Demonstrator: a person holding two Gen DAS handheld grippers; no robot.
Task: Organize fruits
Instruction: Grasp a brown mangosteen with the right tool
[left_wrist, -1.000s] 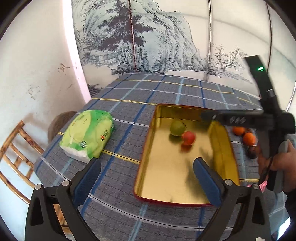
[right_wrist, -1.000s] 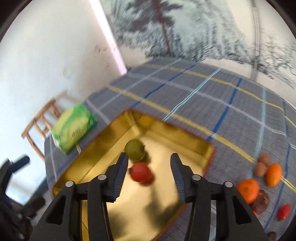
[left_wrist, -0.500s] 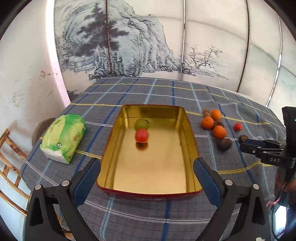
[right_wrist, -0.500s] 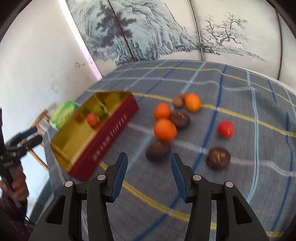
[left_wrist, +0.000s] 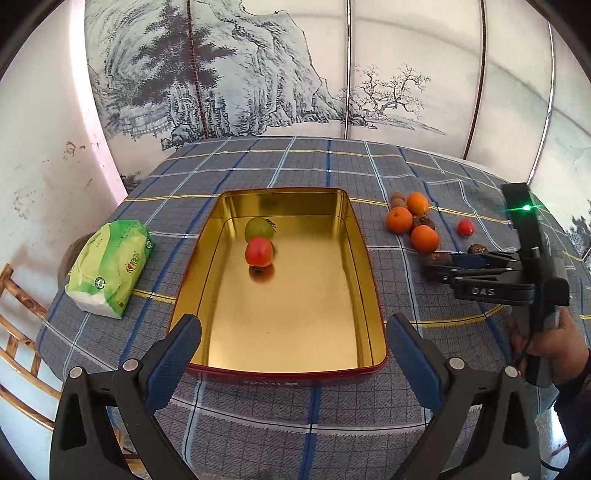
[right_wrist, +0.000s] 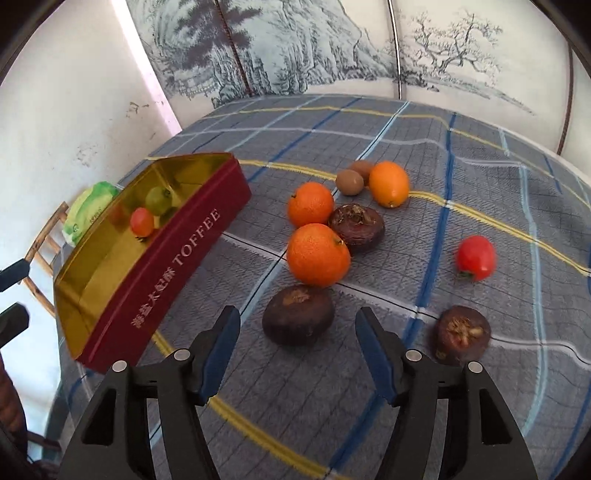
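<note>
A gold-lined red toffee tin (left_wrist: 365, 236) (right_wrist: 177, 254) lies on the checked tablecloth, holding a green fruit (left_wrist: 258, 228) (right_wrist: 158, 199) and a red fruit (left_wrist: 259, 252) (right_wrist: 142, 221). Loose fruit lies right of it: three oranges (right_wrist: 317, 254), dark purple fruits (right_wrist: 298, 315), brown kiwis (right_wrist: 349, 181) and a red fruit (right_wrist: 475, 257) (left_wrist: 465, 228). My left gripper (left_wrist: 291, 341) is open and empty at the tin's near edge. My right gripper (right_wrist: 297, 336) (left_wrist: 436, 264) is open and empty, its fingers either side of the nearest dark purple fruit.
A green tissue pack (left_wrist: 110, 267) (right_wrist: 90, 206) lies left of the tin near the table's left edge. A wooden chair (left_wrist: 14, 325) stands beyond that edge. A painted screen (left_wrist: 295, 74) stands behind the table.
My right gripper has swung from over the tin to the loose fruit on the right and dropped low toward a dark purple fruit. My left gripper has shifted to face the tin squarely.
</note>
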